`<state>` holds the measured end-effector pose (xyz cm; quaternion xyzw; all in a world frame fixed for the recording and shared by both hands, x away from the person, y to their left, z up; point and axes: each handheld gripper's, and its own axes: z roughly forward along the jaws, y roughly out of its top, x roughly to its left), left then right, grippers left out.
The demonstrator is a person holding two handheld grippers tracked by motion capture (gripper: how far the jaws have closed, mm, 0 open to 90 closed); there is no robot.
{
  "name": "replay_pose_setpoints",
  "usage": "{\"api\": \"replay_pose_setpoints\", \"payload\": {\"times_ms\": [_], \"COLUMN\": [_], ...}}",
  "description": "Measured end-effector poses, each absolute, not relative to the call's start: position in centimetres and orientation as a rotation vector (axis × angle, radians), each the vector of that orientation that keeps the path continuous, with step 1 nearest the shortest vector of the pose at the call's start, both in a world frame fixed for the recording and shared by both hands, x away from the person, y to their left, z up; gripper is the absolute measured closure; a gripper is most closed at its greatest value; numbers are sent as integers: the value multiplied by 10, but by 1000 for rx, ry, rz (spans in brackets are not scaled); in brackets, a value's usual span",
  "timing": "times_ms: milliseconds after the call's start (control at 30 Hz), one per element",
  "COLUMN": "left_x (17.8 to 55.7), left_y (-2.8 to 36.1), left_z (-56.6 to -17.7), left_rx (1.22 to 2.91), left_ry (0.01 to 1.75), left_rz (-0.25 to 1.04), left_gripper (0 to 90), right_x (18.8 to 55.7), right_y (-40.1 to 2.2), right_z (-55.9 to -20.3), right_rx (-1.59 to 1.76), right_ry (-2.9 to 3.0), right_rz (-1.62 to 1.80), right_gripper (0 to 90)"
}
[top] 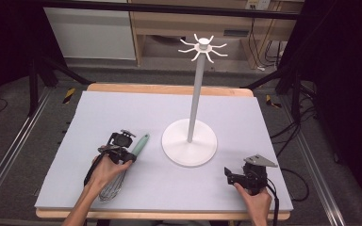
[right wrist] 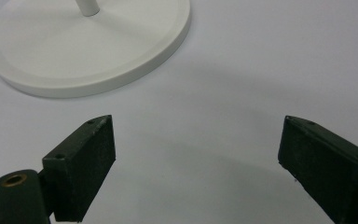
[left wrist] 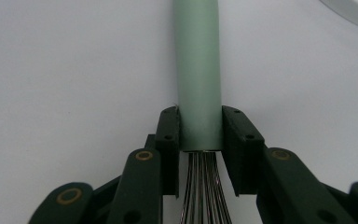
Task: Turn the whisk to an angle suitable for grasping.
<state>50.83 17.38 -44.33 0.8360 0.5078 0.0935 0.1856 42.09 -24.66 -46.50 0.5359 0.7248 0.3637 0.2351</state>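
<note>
Now the left gripper (left wrist: 199, 133) is clamped on the whisk (top: 126, 165) near the table's (top: 99, 108) front-left corner.
Its pads (left wrist: 168, 133) press both sides of the green handle just above the wires, and the whisk lies flat, handle toward the stand (top: 189, 141) at the table's middle. By the front-right corner, the right gripper (right wrist: 196, 158) rests with jaws wide apart, nothing between them.
</note>
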Motion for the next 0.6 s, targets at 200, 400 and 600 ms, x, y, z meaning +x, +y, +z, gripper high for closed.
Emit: {"api": "replay_pose_setpoints", "payload": {"times_ms": [200,400,600], "left_x": [510,513,520], "left_y": [172,169,165], "left_z": [-443,-442,-447], "left_rx": [2382,2403,2454], "left_ry": [1402,1388,1388], "left_rz": [271,261,259], "left_gripper": [681,670,639], "right_x": [421,421,421], "right_y": [-246,-246,-246], "right_z": [-465,-465,-466], "right_rx": [1465,1465,1471], "right_ry": [1992,1995,2001], "right_rz": [992,991,990], "right_gripper": [114,114,114]}}
